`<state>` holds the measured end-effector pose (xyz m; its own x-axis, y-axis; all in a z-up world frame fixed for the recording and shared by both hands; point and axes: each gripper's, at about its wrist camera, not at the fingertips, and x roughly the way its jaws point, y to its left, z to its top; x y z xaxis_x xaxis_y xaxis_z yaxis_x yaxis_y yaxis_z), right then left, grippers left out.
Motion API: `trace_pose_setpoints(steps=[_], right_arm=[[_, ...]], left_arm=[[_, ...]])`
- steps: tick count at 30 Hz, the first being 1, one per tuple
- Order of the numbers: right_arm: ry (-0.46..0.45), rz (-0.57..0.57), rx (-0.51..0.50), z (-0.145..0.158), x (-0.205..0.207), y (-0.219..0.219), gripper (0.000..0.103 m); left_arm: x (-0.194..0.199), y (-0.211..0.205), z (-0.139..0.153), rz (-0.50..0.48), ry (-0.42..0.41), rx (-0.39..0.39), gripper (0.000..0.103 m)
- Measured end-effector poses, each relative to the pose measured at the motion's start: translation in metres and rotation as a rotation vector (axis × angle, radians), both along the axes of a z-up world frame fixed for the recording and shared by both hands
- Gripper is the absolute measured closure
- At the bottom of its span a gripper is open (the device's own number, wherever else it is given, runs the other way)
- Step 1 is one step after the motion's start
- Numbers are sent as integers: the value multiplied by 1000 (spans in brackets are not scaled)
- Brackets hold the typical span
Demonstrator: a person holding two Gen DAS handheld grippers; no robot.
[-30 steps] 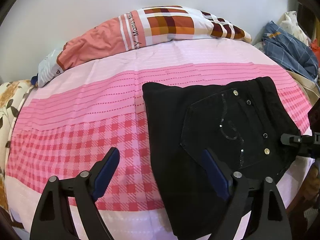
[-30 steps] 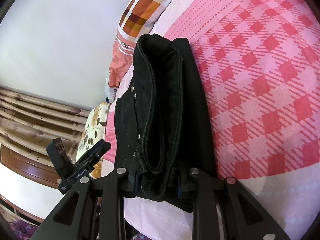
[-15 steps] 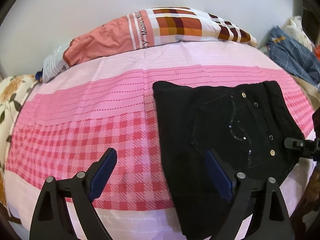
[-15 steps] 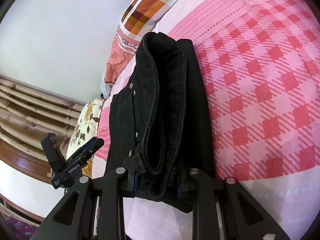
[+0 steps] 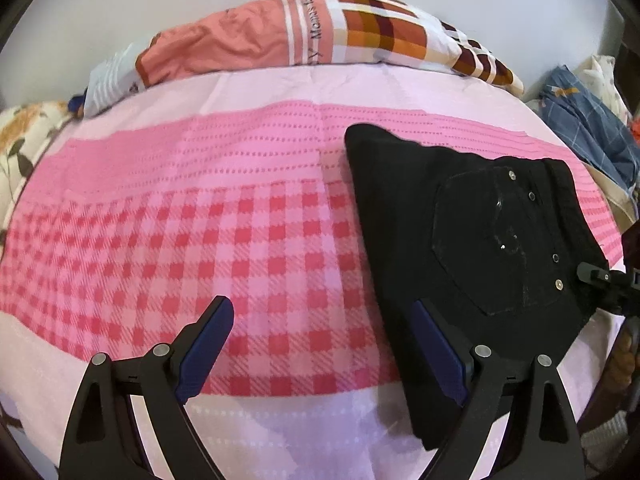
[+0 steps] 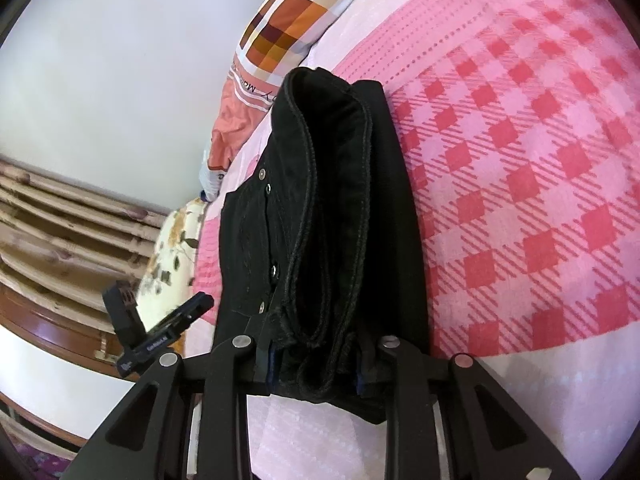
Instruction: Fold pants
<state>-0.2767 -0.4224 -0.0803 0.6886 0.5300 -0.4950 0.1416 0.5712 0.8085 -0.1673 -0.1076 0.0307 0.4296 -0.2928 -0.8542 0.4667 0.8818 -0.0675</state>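
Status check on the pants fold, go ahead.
Left gripper open, empty, above the bedsheet. Right gripper shut on black pants at the waistband. Pants folded, lying flat. Nothing in the way.

The right tongs pinch the waistband end of the folded black pants, which stretch away ahead of them over the pink checked bedsheet. Beyond the pants lies a patterned pillow. Left of the tongs, seemingly the other tongs show, blurred.
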Motion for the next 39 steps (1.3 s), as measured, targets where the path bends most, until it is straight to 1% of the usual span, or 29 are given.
trace_pose_setpoints(steps=[2,6,9,11,13,18,20,24,26,28,30,32,33,35,38,39], right_arm=[[6,4,-36,6,1,3,80],[-2,7,-23,10,-1,1,81],[13,11,-17,4,-1,-3,81],[13,1,12,2,-3,-7,81],[14,17,-15,4,-2,-5,81],[6,5,51,-5,-3,-11,81],[3,7,47,-5,-3,-11,81],[-4,8,60,-6,-4,-11,81],[-11,11,67,-6,-5,-11,81],[-13,12,70,-7,-7,-12,81],[-16,13,74,-7,-7,-12,81],[-18,14,81,-9,-9,-14,81],[-19,13,84,-9,-10,-14,81],[-21,15,86,-11,-10,-15,81],[-25,17,91,-11,-11,-16,81],[-27,18,92,-12,-11,-16,81]], left_arm=[[-1,4,-2,4,8,-5,13],[-3,11,-5,8,20,1,13],[-3,16,-5,14,25,-2,13],[-4,20,-6,18,26,-4,13],[-4,23,-6,17,21,-16,13],[-4,23,-8,13,18,-24,13],[-2,20,-9,2,24,-39,13],[1,11,-6,-28,39,-103,13],[4,5,-4,-55,49,-145,13],[5,0,-1,-112,54,-220,13],[7,-6,2,-150,46,-253,13],[12,-13,6,-186,29,-262,13],[18,-20,8,-214,21,-252,13],[29,-29,11,-241,16,-242,13],[53,-43,14,-303,34,-277,13],[63,-51,16,-323,30,-265,13]])
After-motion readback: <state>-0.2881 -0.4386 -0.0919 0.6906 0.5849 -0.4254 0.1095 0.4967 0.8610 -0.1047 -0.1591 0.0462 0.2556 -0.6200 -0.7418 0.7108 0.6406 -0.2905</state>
